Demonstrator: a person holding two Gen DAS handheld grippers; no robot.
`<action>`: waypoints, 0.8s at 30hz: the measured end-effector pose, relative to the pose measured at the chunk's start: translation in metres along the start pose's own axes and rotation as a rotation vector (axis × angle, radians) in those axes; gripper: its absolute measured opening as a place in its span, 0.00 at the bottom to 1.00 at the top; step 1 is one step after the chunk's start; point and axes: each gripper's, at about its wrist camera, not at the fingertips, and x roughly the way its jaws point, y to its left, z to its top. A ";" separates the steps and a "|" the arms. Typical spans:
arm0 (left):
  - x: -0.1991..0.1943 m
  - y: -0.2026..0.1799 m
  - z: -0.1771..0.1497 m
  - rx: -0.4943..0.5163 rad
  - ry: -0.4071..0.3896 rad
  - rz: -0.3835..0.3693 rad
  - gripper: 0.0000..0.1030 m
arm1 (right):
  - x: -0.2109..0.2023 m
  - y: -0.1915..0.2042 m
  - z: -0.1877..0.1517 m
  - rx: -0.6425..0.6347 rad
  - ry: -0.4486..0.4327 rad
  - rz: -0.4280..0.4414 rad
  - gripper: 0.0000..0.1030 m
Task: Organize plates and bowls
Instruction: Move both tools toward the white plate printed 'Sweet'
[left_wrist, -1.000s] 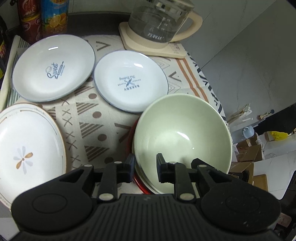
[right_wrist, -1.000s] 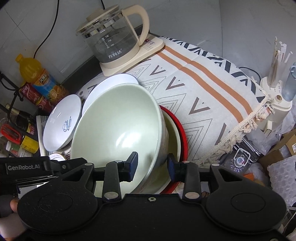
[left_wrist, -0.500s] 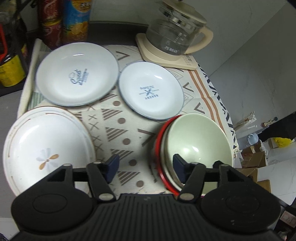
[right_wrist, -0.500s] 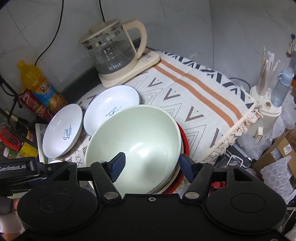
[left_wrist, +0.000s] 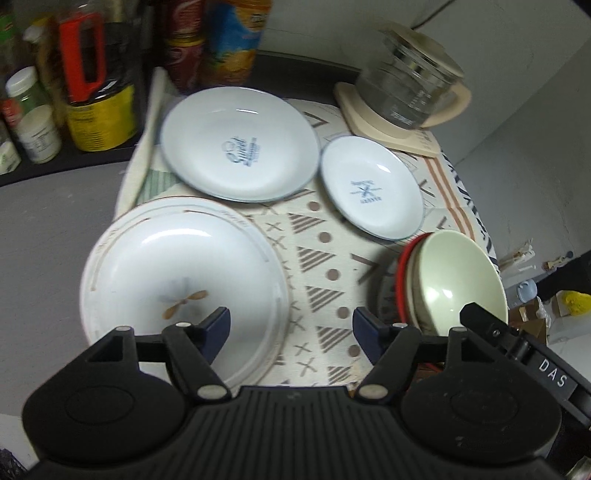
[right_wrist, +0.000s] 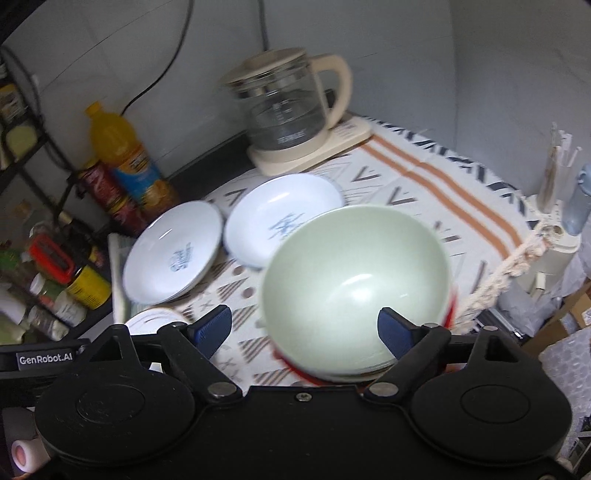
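**A:** Run me across the worktop (left_wrist: 55, 229) from the left. What's there?

**B:** At the far left, bottles and jars (left_wrist: 92, 92) stand beside the patterned cloth (left_wrist: 325, 295). On the cloth, nearest the left hand-held gripper (left_wrist: 291, 328), lies the big flower plate (left_wrist: 181, 280). Behind it sits the "Sweet" plate (left_wrist: 240, 144), and to its right the smaller bakery plate (left_wrist: 369, 188), the two rims just about touching. Back right is the glass kettle (left_wrist: 410, 92) on its base.

**A:** And the bowls?

**B:** At the right edge of the cloth. The green bowl (right_wrist: 354, 288) sits nested on top of a stack whose lowest piece is the red bowl (left_wrist: 402, 280); only its rim shows.

**A:** Is either gripper holding anything?

**B:** No. The left one has its jaws spread wide over bare cloth between the flower plate and the bowls. The right hand-held gripper (right_wrist: 306, 332) is equally wide apart, with the green bowl seen between its fingers, but neither pad touches it.

**A:** So which step is this?

**B:** I'd say the bowls are done and the plates come next. Three lie separate, so stacking probably means pinching a smaller plate by its rim and laying it on a larger one. The shallow rims lie close to the cloth, so a finger must slip underneath.
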 end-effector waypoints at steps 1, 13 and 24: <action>-0.002 0.004 0.000 -0.008 -0.006 0.004 0.69 | 0.001 0.005 -0.002 -0.010 0.006 0.008 0.83; -0.023 0.043 0.004 -0.104 -0.060 0.034 0.79 | 0.016 0.061 -0.004 -0.154 0.072 0.110 0.85; -0.028 0.072 0.010 -0.216 -0.097 0.078 0.81 | 0.042 0.095 0.009 -0.231 0.127 0.184 0.96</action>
